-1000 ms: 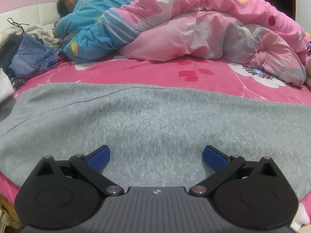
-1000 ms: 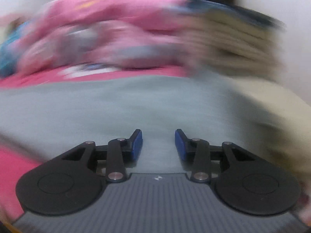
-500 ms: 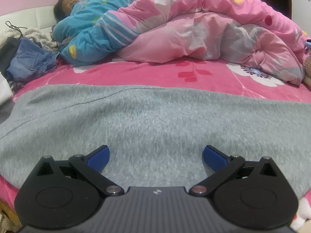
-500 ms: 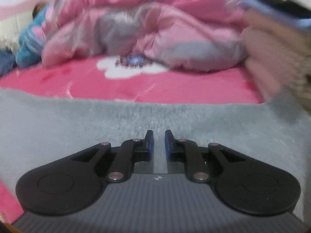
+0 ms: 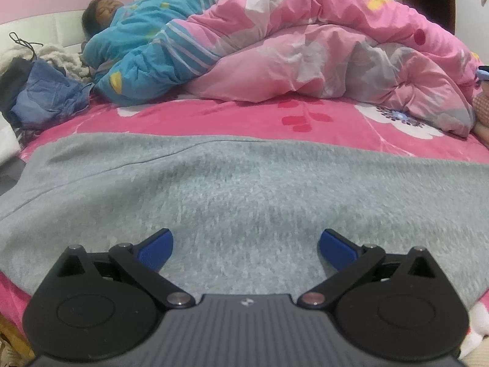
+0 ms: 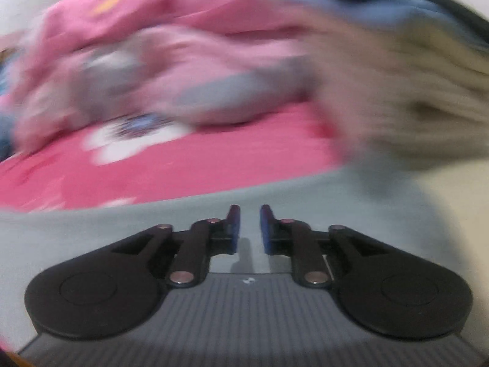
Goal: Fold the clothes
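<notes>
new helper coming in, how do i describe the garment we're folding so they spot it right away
Start from the bed's hot-pink floral sheet. The grey fleece garment lies spread flat across its near edge. It is the only plain, fuzzy grey thing; the pink quilt behind is heaped and patterned.

The left gripper [image 5: 246, 246] has a ribbed dark-grey body with a small white mark, two rounded black plastic lobes, black link arms on silver pivot screws, and blue fingertip pads [image 5: 154, 249]. The right gripper [image 6: 250, 224] is built alike.
</notes>
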{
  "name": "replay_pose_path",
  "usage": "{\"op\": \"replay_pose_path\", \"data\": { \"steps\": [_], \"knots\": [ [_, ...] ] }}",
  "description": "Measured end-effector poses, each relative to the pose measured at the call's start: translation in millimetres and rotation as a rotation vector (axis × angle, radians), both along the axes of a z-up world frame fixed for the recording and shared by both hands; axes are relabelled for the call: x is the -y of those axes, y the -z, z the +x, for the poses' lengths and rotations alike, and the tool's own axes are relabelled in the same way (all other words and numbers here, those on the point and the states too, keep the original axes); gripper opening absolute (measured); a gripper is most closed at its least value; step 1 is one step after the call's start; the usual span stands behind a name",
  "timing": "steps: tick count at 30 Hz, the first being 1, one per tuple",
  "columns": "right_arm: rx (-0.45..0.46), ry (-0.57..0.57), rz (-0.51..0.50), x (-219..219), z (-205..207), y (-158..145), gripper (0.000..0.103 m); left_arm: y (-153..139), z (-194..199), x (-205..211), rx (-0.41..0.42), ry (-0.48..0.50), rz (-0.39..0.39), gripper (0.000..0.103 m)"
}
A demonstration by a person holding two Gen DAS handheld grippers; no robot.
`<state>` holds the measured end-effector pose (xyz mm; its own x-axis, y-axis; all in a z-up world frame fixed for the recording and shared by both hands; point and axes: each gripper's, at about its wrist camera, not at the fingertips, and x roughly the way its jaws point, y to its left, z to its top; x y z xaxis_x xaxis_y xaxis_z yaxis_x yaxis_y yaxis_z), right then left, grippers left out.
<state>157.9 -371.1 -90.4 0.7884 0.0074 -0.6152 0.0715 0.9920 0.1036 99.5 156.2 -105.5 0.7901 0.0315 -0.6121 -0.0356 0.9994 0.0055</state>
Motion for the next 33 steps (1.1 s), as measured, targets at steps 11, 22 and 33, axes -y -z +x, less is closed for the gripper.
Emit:
{"op": "replay_pose_path", "data": {
  "steps": [11,22,33],
  "knots": [
    [-0.114,0.016,0.085,-21,57,16,0.025,4,-3,-8,0.028,0.01,-0.02,0.103],
    [-0.099,0.068,0.106,-34,66,4,0.028,-15,-13,-17,0.042,-0.055,-0.041,0.102],
    [-0.056,0.409,0.164,53,-85,2,0.022,-8,-20,-45,0.014,-0.15,-0.119,0.102]
  ]
}}
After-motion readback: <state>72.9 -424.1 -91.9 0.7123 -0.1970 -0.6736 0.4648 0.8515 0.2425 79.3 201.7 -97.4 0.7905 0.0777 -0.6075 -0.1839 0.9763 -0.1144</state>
